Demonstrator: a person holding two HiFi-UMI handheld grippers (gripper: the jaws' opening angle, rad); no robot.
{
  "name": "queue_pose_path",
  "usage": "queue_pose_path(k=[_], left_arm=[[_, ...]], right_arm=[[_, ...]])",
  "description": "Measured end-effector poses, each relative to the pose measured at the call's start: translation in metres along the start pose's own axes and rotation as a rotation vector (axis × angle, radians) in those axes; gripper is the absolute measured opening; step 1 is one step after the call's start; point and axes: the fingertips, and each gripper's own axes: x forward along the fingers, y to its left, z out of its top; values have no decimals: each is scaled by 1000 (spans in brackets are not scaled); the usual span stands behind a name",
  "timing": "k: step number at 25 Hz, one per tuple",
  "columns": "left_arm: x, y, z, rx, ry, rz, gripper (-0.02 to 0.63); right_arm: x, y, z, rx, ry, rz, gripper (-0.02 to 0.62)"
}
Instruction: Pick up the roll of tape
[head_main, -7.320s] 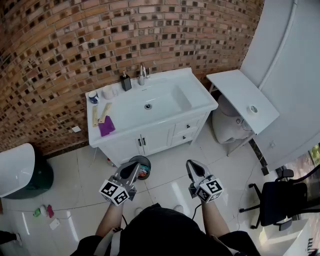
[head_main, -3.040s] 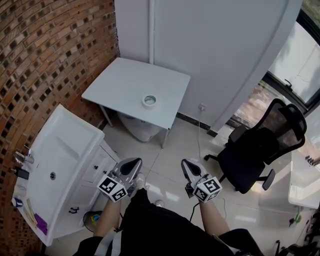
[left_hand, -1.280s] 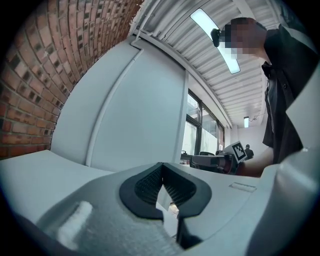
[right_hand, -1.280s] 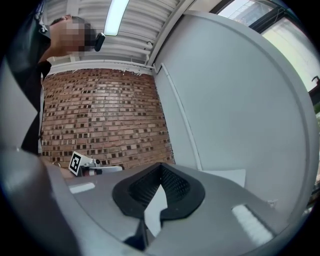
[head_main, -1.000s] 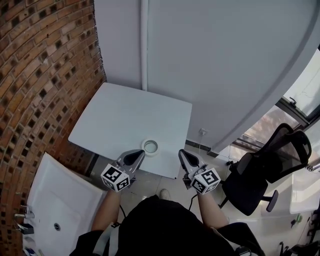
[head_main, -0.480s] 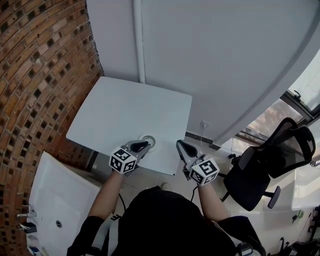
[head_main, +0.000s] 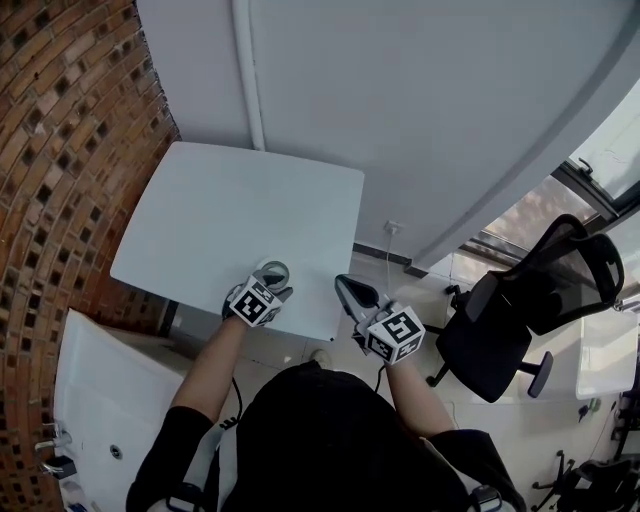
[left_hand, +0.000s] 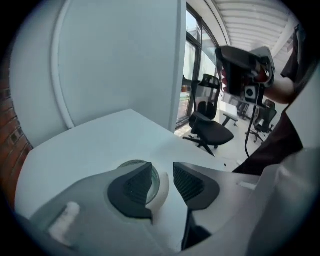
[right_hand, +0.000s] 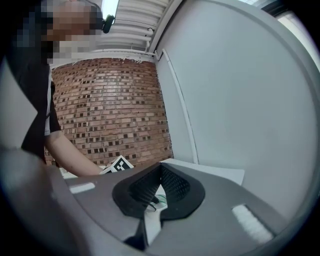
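Observation:
The roll of tape (head_main: 275, 269), a small pale ring, lies flat near the front edge of the white table (head_main: 230, 210). My left gripper (head_main: 272, 285) points down at it from the near side. In the left gripper view the jaws (left_hand: 162, 172) are opening. The left finger (left_hand: 132, 187) stands over the roll's middle, and the roll's white rim (left_hand: 160, 193) shows in the gap. No pad presses on it. My right gripper (head_main: 344, 284) hangs off the table's front right corner with its tips together (right_hand: 160, 167) and nothing in them.
A brick wall (head_main: 60, 150) runs along the left, with a white sink counter (head_main: 90, 380) below it. A white wall with a pipe (head_main: 248, 75) stands behind the table. A black office chair (head_main: 520, 310) is on the right.
My left gripper has sunk and tipped down onto the roll, and its jaws have gone from shut to open. The right gripper has drifted a little lower.

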Motion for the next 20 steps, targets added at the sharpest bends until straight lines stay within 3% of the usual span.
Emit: queue_pose_path(k=[3, 6, 14, 20], left_arm=[[17, 0, -14, 110, 111, -8, 149], [26, 1, -22, 167, 193, -18, 155], [25, -6, -33, 129, 348, -98, 156], [37, -9, -48, 217, 459, -101, 156]], right_arm=[[-6, -6, -6, 11, 13, -14, 5], [-13, -16, -10, 29, 13, -33, 5], [-13, -25, -18, 65, 16, -39, 5], [-13, -22, -23, 72, 32, -30, 5]])
